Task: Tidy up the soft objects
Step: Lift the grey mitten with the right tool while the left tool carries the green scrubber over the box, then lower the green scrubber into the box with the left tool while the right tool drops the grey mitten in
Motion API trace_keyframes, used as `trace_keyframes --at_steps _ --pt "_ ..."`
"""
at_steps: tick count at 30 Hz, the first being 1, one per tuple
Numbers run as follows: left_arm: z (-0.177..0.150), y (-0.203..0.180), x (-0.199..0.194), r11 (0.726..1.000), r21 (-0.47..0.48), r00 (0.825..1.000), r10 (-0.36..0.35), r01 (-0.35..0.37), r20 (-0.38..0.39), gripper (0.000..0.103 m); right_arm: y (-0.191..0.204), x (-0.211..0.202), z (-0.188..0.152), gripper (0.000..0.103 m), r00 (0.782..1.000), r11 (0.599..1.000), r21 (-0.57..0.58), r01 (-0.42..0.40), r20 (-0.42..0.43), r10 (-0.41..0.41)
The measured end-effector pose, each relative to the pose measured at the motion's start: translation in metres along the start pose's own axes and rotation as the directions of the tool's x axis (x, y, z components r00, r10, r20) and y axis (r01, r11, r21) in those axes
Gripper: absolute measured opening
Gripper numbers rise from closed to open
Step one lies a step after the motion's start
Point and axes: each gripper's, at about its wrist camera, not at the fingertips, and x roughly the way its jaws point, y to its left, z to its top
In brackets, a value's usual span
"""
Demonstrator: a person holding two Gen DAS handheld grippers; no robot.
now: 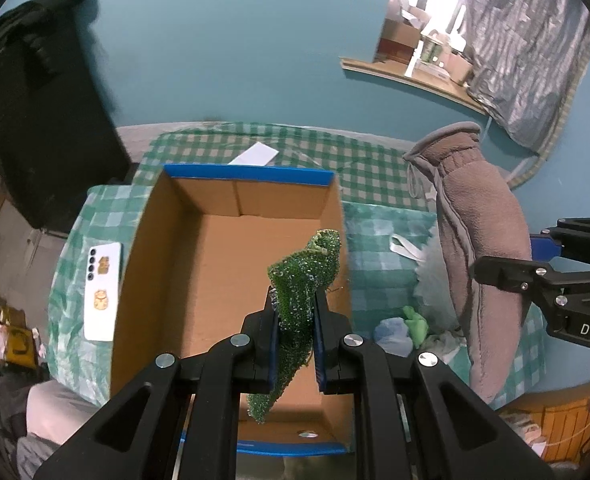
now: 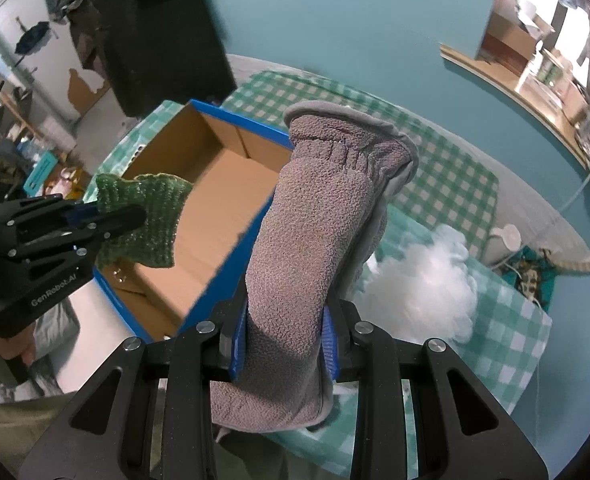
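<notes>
Black fingers with blue pads fill the bottom of both views. Left tongs (image 1: 293, 332) are closed on a green knitted cloth (image 1: 301, 300), which stands up between the pads and also hangs below them; it is held above the open cardboard box (image 1: 231, 264) with the blue rim. Right tongs (image 2: 285, 340) are closed on a grey fleece mitten (image 2: 315, 248), whose cuff points up and away from the camera, and its lower end hangs under the fingers.

Left of the left tongs, beside the box, a white phone (image 1: 102, 292) with small stickers lies on the green checked cover (image 1: 359, 168); the right wrist view does not show it. A white paper (image 1: 255, 155) lies behind the far wall of the box. To the right of these tongs the mitten hangs in the other tongs (image 1: 495, 276), and below it are small pale blue and green soft things (image 1: 403, 328), hard to name.

Only the right wrist view shows clearly the white fluffy stuffing (image 2: 427, 280) just right of the mitten. It also shows the left tongs (image 2: 123, 216) from the side with the cloth over the box, and a part of the hand (image 2: 13, 350) holding them.

The near wall of the box is hidden behind the fingers, and the mitten covers part of the stuffing.
</notes>
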Motion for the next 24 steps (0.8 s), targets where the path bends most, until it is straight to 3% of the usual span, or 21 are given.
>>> trace_keyframes --at_steps 24 --pt "-0.001 0.079 0.009 0.990 -0.111 0.996 0.083 -0.086 -0.024 0.014 0.070 0.051 0.053 0.029 0.995 0.987 -0.141 -0.081 -0.062 0.073"
